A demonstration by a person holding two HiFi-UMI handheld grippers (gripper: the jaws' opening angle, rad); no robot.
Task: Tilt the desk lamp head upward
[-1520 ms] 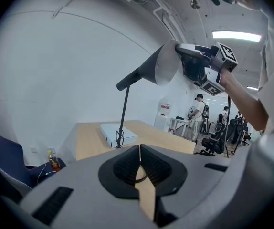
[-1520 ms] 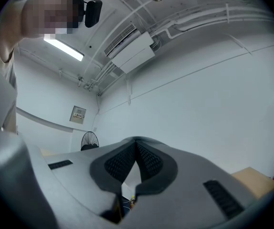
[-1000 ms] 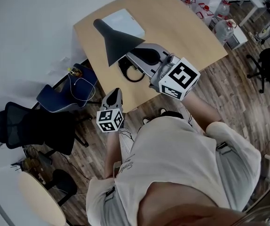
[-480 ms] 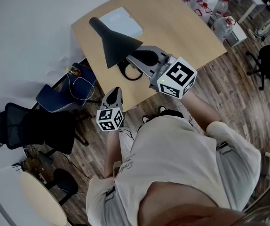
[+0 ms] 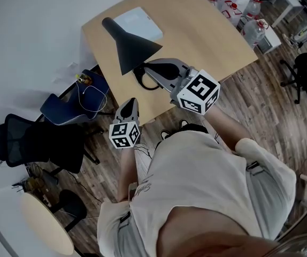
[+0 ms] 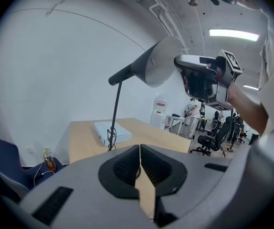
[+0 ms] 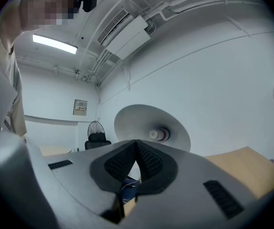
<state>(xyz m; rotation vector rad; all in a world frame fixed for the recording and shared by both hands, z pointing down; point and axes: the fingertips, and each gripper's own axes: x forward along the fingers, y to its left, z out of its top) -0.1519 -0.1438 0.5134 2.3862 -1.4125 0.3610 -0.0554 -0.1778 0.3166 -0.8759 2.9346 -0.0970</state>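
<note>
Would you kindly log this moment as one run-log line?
left gripper: jaws shut, empty | right gripper: jaws shut, empty, at lamp head rim, contact unclear | lamp head: opening faces right gripper

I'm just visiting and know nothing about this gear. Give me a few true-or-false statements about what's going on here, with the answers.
1. The lamp head is a dark cone. True.
2. A white box lies on the table. True.
3. The left gripper has its jaws spread wide. False: the jaws are together, with nothing between them.
4. The left gripper is the one up by the lamp head. False: that is the right gripper; the left one hangs lower, off the table's near edge.
5. The floor is carpeted. False: it is wooden boards.
</note>
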